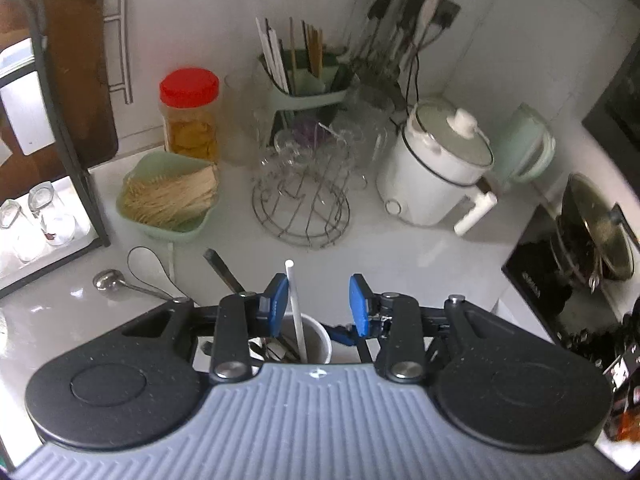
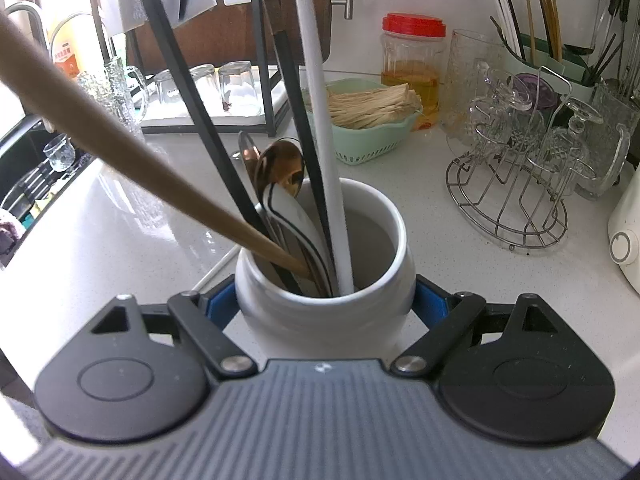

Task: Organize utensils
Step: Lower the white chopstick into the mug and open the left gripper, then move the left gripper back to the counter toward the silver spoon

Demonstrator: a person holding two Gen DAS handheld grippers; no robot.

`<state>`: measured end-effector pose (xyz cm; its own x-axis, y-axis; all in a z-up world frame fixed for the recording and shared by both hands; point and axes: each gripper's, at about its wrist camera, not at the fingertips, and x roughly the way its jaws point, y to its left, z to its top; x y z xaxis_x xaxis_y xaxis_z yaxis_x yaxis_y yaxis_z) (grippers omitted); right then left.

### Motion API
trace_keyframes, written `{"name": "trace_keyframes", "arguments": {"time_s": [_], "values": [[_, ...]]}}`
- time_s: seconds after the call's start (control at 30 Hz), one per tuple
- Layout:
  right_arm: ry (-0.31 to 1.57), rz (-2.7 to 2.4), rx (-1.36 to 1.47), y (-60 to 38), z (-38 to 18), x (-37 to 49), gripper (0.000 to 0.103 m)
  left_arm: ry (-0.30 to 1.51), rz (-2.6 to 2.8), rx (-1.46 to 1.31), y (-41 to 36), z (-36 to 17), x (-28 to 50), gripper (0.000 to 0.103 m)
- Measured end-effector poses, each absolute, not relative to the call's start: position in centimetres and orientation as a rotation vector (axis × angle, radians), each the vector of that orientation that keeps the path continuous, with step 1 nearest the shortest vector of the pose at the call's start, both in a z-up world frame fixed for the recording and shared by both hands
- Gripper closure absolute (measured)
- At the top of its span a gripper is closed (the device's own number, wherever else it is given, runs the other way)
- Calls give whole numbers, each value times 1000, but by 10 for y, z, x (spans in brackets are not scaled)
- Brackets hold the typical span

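Around the white holder (image 2: 326,312), right gripper (image 2: 325,300) jaws clamp its sides.

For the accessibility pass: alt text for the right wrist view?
The right tool clamps a white ceramic jar on a white counter. The jar holds a white chopstick, black chopsticks, a wooden handle and spoons.

white counter (image 2: 120,240) carries utensil crock (image 2: 324,312), green basket (image 2: 376,140), wire rack (image 2: 508,208).
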<state>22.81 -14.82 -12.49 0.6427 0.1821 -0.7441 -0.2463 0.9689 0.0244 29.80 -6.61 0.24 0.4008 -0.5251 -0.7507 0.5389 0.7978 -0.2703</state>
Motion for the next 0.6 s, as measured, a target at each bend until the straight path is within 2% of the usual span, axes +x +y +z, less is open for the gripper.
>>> {"name": "trace_keyframes", "arguments": {"time_s": [0.6], "values": [[841,190,-62,-151,-125,230,12,771,-549,-92,-16,27,293,65]]}}
